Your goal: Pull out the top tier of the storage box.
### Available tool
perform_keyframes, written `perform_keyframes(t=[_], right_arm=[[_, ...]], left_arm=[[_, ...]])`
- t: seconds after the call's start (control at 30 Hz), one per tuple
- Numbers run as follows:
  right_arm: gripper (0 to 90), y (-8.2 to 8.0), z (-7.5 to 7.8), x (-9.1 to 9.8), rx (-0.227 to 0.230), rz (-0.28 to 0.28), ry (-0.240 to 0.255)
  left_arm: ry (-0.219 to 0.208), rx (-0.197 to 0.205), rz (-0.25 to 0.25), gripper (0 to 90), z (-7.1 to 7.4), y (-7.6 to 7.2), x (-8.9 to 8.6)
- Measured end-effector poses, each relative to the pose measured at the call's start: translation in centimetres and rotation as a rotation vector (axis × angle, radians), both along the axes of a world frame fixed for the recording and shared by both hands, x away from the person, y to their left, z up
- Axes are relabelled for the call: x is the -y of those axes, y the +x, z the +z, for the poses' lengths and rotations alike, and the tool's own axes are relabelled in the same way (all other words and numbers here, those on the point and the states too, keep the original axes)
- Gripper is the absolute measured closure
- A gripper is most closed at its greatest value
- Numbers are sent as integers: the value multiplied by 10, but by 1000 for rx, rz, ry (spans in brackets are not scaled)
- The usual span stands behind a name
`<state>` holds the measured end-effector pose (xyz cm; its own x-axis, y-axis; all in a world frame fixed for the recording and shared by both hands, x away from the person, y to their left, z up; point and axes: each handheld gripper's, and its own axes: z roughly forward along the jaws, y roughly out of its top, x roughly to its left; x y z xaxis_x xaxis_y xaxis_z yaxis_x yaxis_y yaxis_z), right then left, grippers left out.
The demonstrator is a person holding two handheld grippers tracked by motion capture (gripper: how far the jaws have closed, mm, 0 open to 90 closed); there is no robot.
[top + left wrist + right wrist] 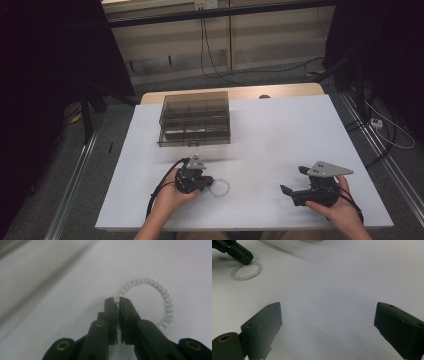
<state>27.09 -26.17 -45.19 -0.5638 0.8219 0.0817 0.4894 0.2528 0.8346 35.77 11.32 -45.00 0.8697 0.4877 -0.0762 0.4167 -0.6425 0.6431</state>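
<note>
A ring of pale white beads, a bracelet (pixel 220 188), lies flat on the white table (pixel 280 135) near its front left. My left gripper (pixel 209 181) points at its left side with the jaws nearly together. In the left gripper view the two tips (pixel 115 301) pinch the bracelet (pixel 160 287) at its near-left edge. At the front right of the table my right gripper (pixel 293 180) is held with its jaws wide apart. Only bare table shows between them in the right gripper view (pixel 328 308), with the bracelet (pixel 245 271) and the left gripper (pixel 239 252) farther off at top left.
A smoky transparent box (pixel 195 117) with several compartments stands at the back left of the table. Cables trail across the floor beyond the table's far edge. A wide stretch of bare table lies between the two grippers.
</note>
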Motion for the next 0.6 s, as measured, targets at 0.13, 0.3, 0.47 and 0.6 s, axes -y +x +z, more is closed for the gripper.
perform_keyframes(t=[0.13, 0.3, 0.47, 0.6], right_arm=[[72, 0, 1, -1, 4, 0, 7], [72, -1, 3, -2, 8, 1, 11], [72, -2, 3, -1, 8, -2, 9], [72, -2, 4, -2, 12, -1, 13]], left_arm=[[3, 7, 7, 849, 0, -1, 1], [6, 10, 9, 849, 0, -2, 1], [5, 4, 21, 849, 0, -2, 2], [11, 3, 26, 853, 0, -3, 2]])
